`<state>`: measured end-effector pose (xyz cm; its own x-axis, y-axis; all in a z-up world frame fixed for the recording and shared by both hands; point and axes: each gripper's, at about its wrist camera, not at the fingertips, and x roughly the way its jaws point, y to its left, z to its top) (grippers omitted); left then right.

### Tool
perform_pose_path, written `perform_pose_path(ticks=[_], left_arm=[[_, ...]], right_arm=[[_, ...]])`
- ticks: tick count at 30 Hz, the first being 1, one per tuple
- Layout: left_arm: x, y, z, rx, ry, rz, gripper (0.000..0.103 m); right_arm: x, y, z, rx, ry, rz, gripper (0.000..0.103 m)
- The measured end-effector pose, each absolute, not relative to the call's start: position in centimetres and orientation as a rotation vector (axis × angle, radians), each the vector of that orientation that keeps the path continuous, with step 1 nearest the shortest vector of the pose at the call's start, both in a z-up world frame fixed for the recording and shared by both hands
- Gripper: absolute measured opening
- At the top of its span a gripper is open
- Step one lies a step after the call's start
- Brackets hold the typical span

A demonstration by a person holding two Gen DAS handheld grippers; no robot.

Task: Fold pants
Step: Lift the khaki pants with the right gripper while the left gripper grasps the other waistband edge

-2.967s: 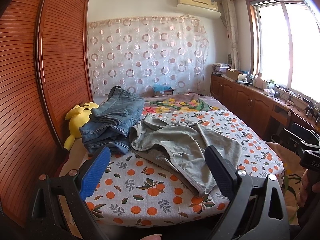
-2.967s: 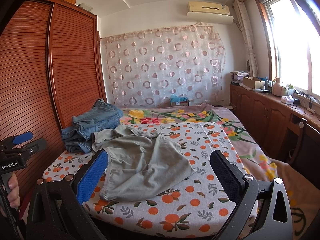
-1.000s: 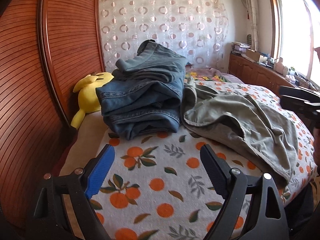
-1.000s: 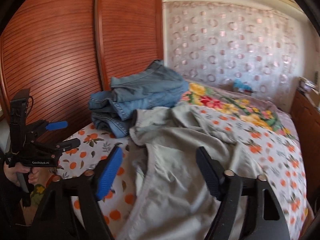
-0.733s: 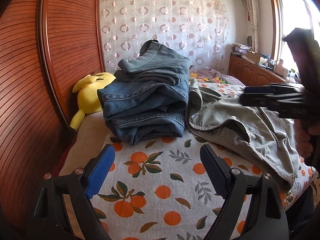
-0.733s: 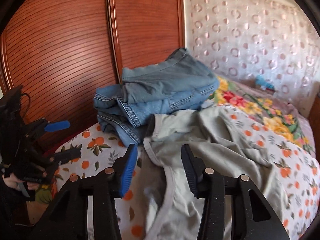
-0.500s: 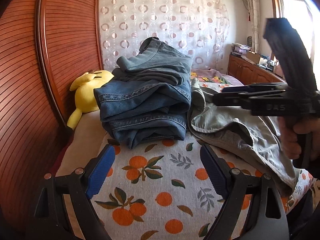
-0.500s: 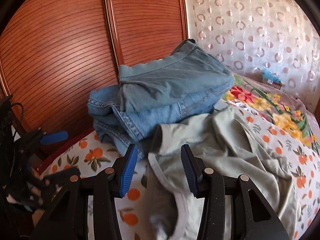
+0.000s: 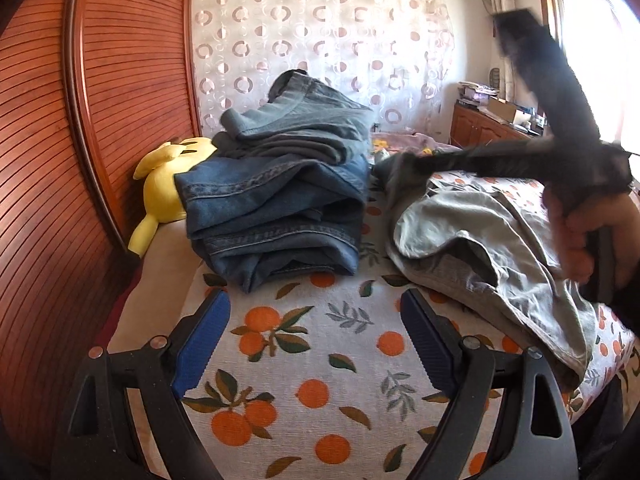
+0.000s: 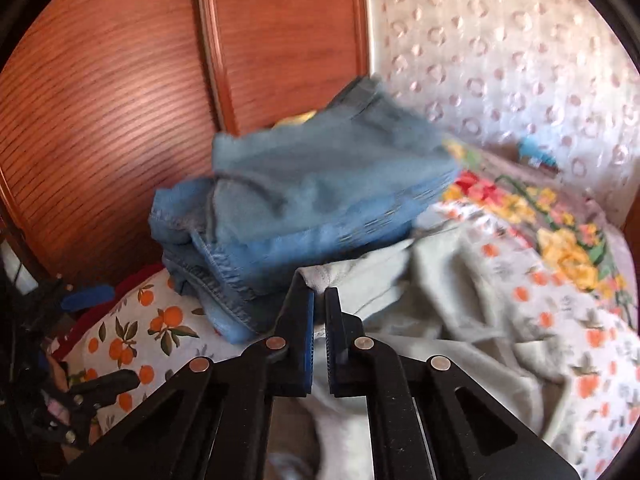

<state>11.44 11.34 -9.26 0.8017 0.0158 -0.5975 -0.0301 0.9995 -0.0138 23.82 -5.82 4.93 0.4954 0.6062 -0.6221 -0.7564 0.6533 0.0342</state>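
Note:
Grey-green pants (image 9: 480,232) lie crumpled on the orange-print bedspread (image 9: 312,364), right of a stack of folded blue jeans (image 9: 280,200). My left gripper (image 9: 316,332) is open and empty, low over the bedspread in front of the jeans. My right gripper (image 10: 319,300) is shut on the waistband edge of the grey-green pants (image 10: 460,300), close to the jeans stack (image 10: 312,200). In the left wrist view the right gripper (image 9: 424,162) reaches over the pants, blurred by motion.
A yellow plush toy (image 9: 168,180) lies against the red-brown wardrobe (image 9: 80,140) at the left. A floral blanket (image 10: 552,224) covers the far bed. A wooden cabinet (image 9: 488,128) with clutter stands under the window at the right.
My right gripper has moved in to the pants' waistband and closed on it. My left gripper stayed open and drifted slightly nearer the jeans.

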Motion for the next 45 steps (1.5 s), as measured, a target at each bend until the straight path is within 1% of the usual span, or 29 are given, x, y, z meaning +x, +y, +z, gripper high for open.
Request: perform_pose_path(ticks=[3, 6, 10, 15, 17, 22, 25, 27, 30, 32, 35, 39, 40, 41, 43, 45], left_arm=[[11.4, 10.2, -9.0, -0.025, 0.634, -0.003, 0.088], [11.6, 8.5, -8.7, -0.021, 0.635, -0.045, 0.088], [11.9, 5.6, -8.3, 0.000, 0.640, -0.105, 0.088], [12.0, 1.9, -8.1, 0.002, 0.656, -0.196, 0.088], [11.9, 0.4, -8.1, 0.012, 0.666, -0.227, 0.088], [11.3, -3.2, -8.6, 0.013, 0.704, -0.312, 0.088], [10.6, -4.8, -8.7, 0.021, 0.720, -0.351, 0.088], [10.1, -5.8, -8.6, 0.026, 0.729, -0.365, 0.085], [9.0, -6.8, -8.2, 0.035, 0.749, -0.385, 0.081], [8.4, -7.4, -8.2, 0.045, 0.761, -0.393, 0.075], [7.2, -8.7, -8.2, 0.082, 0.780, -0.408, 0.074], [6.8, -10.2, -8.9, 0.110, 0.805, -0.440, 0.073], [6.8, -10.5, -9.3, 0.116, 0.818, -0.441, 0.071], [6.9, -10.6, -9.5, 0.119, 0.828, -0.443, 0.067], [7.1, -10.9, -10.2, 0.124, 0.850, -0.453, 0.063], [7.2, -10.9, -10.5, 0.126, 0.860, -0.454, 0.056]], right_arm=[[23.2, -10.7, 7.0, -0.186, 0.592, 0.775, 0.004], [22.1, -17.6, 8.8, -0.115, 0.546, 0.693, 0.004], [19.9, -27.0, 10.5, -0.089, 0.495, 0.572, 0.004], [16.8, -38.3, 10.6, -0.075, 0.471, 0.378, 0.004], [15.8, -41.4, 10.2, -0.056, 0.473, 0.320, 0.004], [12.5, -47.9, 7.3, -0.007, 0.508, 0.223, 0.004], [11.7, -48.7, 5.2, -0.002, 0.550, 0.207, 0.004], [11.3, -49.0, 4.4, 0.003, 0.567, 0.208, 0.004], [12.4, -45.6, 5.1, 0.009, 0.579, 0.212, 0.004], [12.3, -44.7, 6.2, 0.007, 0.585, 0.215, 0.004], [13.7, -42.2, 7.2, -0.005, 0.586, 0.218, 0.004], [14.6, -40.8, 6.3, -0.018, 0.583, 0.228, 0.004], [14.6, -40.7, 6.2, -0.026, 0.582, 0.228, 0.004], [14.7, -40.5, 6.2, -0.033, 0.581, 0.229, 0.004], [14.8, -40.3, 6.0, -0.046, 0.577, 0.225, 0.004], [14.8, -40.3, 5.8, -0.047, 0.575, 0.224, 0.004]])
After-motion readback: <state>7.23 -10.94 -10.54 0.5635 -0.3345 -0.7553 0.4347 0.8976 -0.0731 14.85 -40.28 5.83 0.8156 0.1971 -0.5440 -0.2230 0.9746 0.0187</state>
